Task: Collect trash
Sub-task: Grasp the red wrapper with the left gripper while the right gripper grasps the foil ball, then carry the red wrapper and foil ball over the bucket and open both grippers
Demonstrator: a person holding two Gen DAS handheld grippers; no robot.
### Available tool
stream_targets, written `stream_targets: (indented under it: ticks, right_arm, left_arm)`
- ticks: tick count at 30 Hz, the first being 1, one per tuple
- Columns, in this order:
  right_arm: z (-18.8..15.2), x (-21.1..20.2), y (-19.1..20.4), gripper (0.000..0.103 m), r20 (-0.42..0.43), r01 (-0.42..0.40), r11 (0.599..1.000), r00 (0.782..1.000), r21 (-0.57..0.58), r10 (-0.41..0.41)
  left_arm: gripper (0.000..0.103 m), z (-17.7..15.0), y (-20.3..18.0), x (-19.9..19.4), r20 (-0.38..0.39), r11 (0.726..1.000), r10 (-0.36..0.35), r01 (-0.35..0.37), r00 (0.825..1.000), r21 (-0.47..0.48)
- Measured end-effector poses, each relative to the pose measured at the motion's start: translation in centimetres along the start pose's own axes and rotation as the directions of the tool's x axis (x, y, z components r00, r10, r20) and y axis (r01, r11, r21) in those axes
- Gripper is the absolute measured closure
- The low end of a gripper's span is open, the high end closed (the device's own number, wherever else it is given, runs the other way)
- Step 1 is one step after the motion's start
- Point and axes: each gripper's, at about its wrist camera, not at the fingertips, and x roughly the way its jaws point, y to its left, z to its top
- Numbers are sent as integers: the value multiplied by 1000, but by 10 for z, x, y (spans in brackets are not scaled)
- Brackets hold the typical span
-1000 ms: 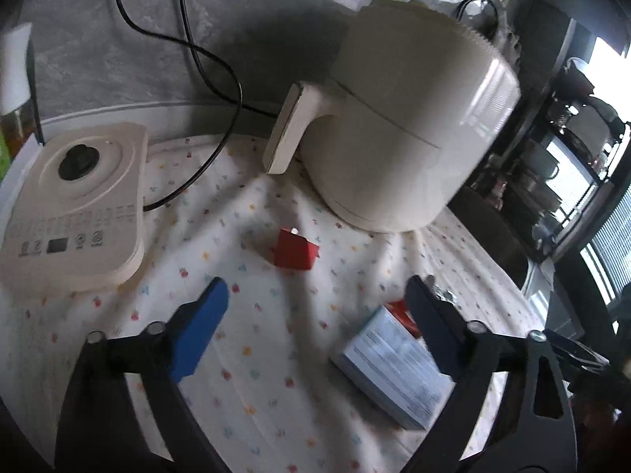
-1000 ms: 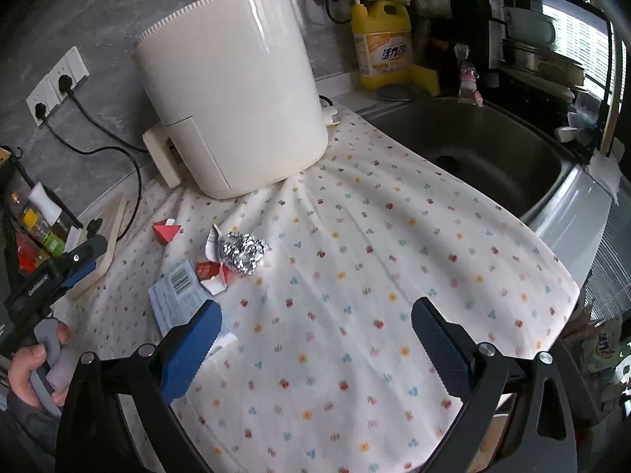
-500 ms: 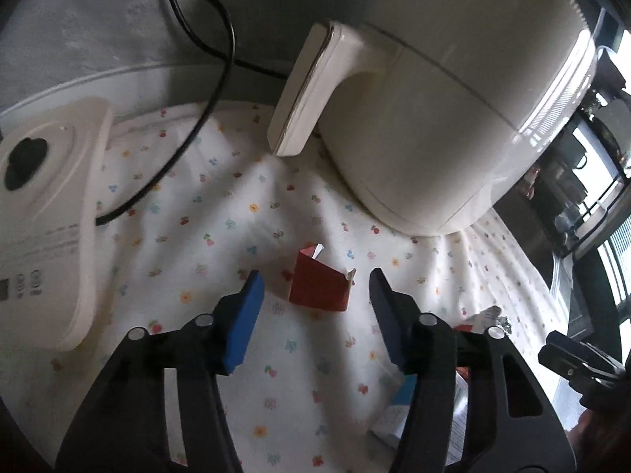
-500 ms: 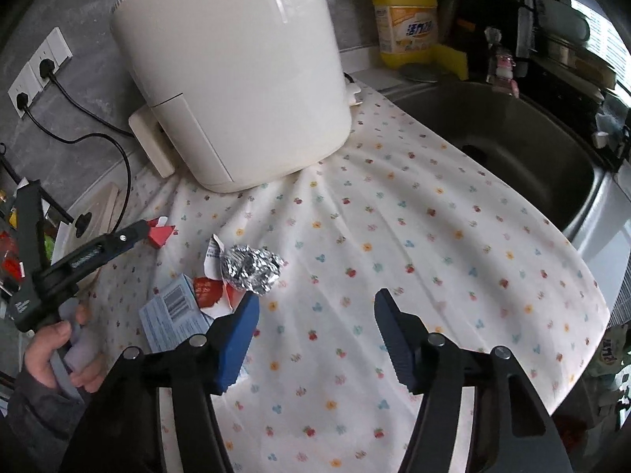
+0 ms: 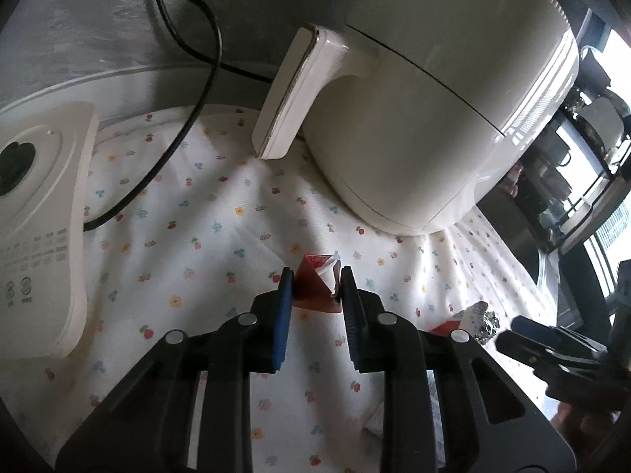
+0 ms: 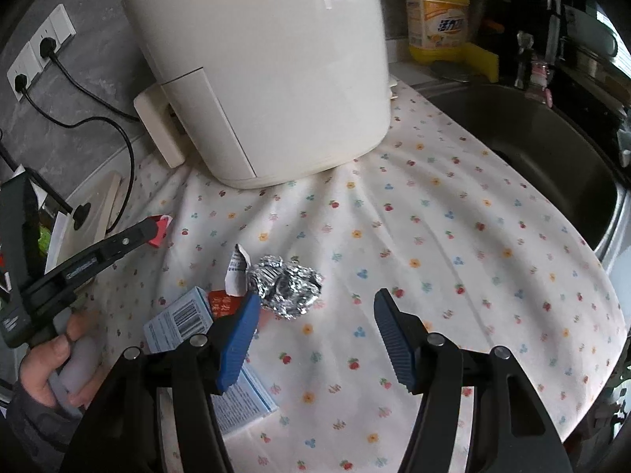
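Observation:
A small red paper scrap point(image 5: 311, 282) with a white torn edge lies on the flowered cloth point(image 5: 205, 236) in front of the air fryer. My left gripper point(image 5: 316, 289) has its jaws closing around it, and both blue pads touch its sides. In the right wrist view the same scrap point(image 6: 161, 225) shows at the left gripper's tip. A crumpled foil ball point(image 6: 288, 287) lies just beyond my right gripper point(image 6: 315, 299), nearer its left finger. That gripper is open and holds nothing. A white slip point(image 6: 236, 270), a red wrapper point(image 6: 221, 301) and a blue-white box point(image 6: 177, 319) lie left of the foil.
The white air fryer point(image 6: 256, 59) stands at the back of the cloth. A flat white appliance point(image 5: 35, 216) with a black cord point(image 5: 197, 79) lies at the left. A steel sink point(image 6: 532, 149) and a yellow detergent bottle point(image 6: 437, 15) are at the right.
My left gripper came forward and down to the red scrap and its jaws narrowed around it. My right gripper moved closer to the foil ball and its jaws narrowed partway.

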Motion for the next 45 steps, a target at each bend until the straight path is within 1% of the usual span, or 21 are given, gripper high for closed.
stream_targets:
  ticks: [3,6,13,15,16,22,28,34,39,45]
  right_arm:
    - [2,5,1,44,-7,3,1000,1000,-7,-3]
    - [6,11,4,44,-9,-12,1000,1000,-11,12]
    - [15,27,10,44,-21,-85,996,996,-8,85]
    - [17,33,9,63,-47,-116,993,992,4,116]
    - [18,32,9,63,-45,-115,993,992,10,116]
    - [12,5,5,64,5,-111,994,994,-9,111]
    - [-2,-30,-15,64,48,-106,994,993,6,105]
    - [-20,-66,-40,64,85,-110,993,991,38,107]
    - [-39,-93,-64,64,107,-108,992,989,58,102]
    - [-65,-128,-98,64,129,-104,991,987,86,93]
  left_arm:
    - [79,-1,3,-6,7,1000,-3,3,1000,-6]
    - [79,-2,3,-10,16,1000,-1,1,1000,-7]
    - [79,-2,5,-18,31,1000,7,-7,999,-13]
    - [79,-3,5,-22,35,1000,13,-13,999,-13]
    - [79,-3,4,-25,38,1000,16,-15,999,-11]
    - [79,-5,-10,-40,62,1000,18,-18,998,5]
    - [79,-9,-39,-54,85,999,9,-13,996,38]
    - [79,-19,-77,-63,95,996,-17,9,995,88]
    - [79,-33,-108,-72,107,994,-36,25,994,108]
    - [79,-61,-152,-85,113,990,-51,36,992,135]
